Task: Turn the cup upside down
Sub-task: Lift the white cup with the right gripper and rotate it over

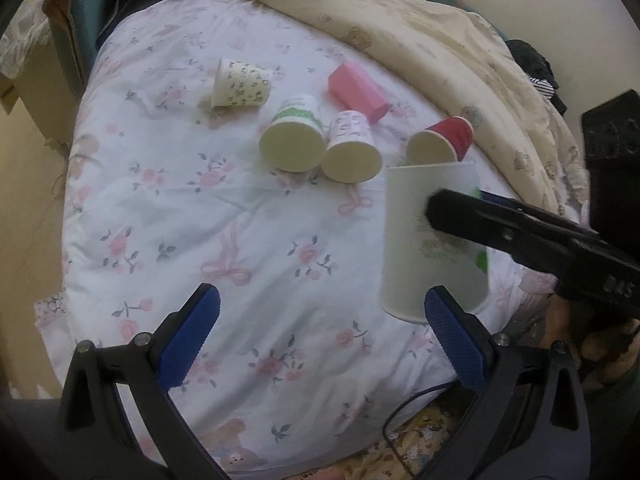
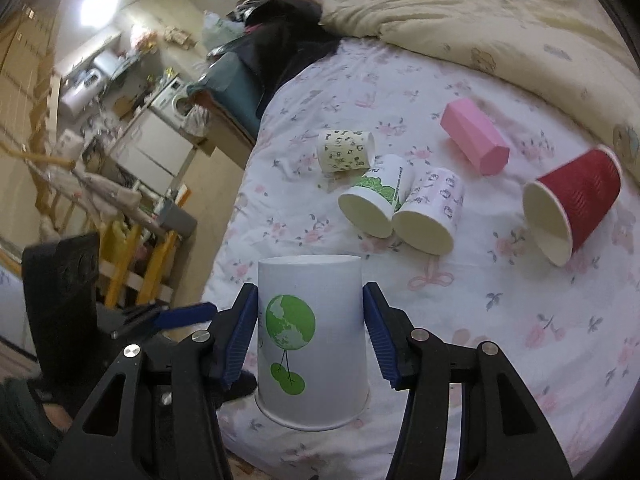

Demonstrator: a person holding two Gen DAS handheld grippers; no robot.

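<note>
A white paper cup with a green globe print (image 2: 312, 344) stands upside down, rim down, near the bed's front edge. My right gripper (image 2: 310, 332) has its blue pads on both sides of the cup; whether they press it I cannot tell for sure, but they look closed on it. The cup also shows in the left wrist view (image 1: 428, 240), with the right gripper (image 1: 460, 216) on it. My left gripper (image 1: 320, 328) is open and empty over the floral sheet, to the left of that cup.
Several cups lie on their sides on the sheet: a red one (image 2: 576, 204), a purple-printed one (image 2: 432, 208), a green-printed one (image 2: 380, 200), a patterned one (image 2: 346, 150). A pink box (image 2: 476, 142) lies behind. A beige duvet (image 2: 500, 20) is bunched at the back.
</note>
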